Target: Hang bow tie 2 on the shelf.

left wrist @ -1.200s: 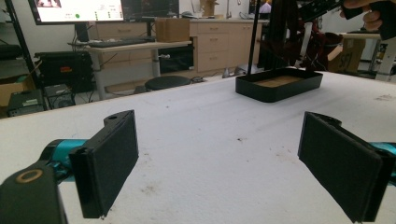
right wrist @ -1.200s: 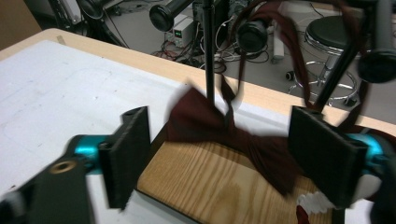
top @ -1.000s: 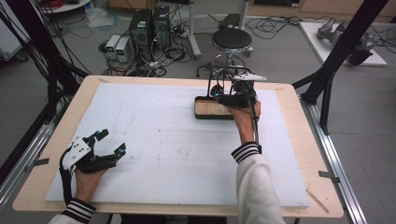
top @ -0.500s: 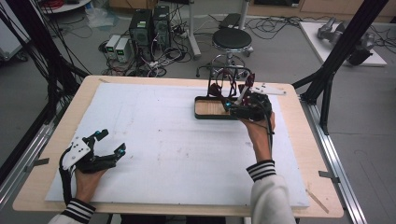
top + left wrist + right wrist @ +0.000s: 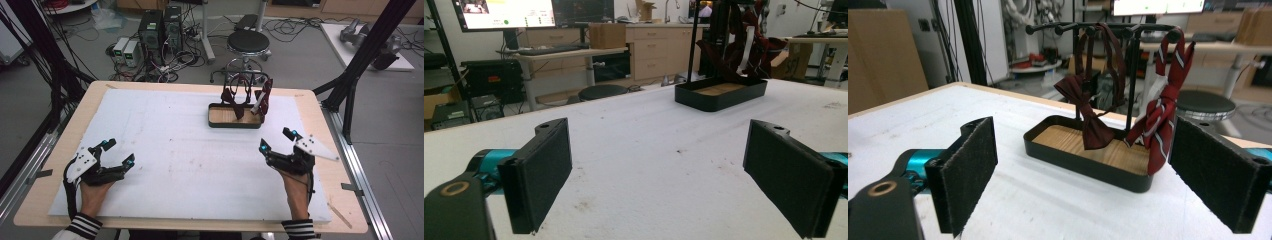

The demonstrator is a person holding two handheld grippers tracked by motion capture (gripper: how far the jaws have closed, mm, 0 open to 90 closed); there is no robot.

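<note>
Both grippers rest on the tabletop (image 5: 165, 150) with jaws wide and nothing held: left gripper (image 5: 118, 154) at about 8 o'clock on the white mat, right gripper (image 5: 276, 139) at about 4 o'clock. The things being worked, a dark red bow tie (image 5: 1087, 112) and a red striped tie (image 5: 1159, 117), hang from the black rack (image 5: 1108, 29) over its wood-floored tray (image 5: 234, 117), which sits at roughly 1 o'clock, near the far edge. The right gripper is nearest and points at it, well apart from the tray. My read is a hang looks done and both hands are parked; for any further grab, come in level from the front, close on the fabric below the bar, and avoid nudging the light rack. There is plenty of bare mat between grippers and tray. The right gripper sits close to the mat's right edge, the left near the front-left edge.
</note>
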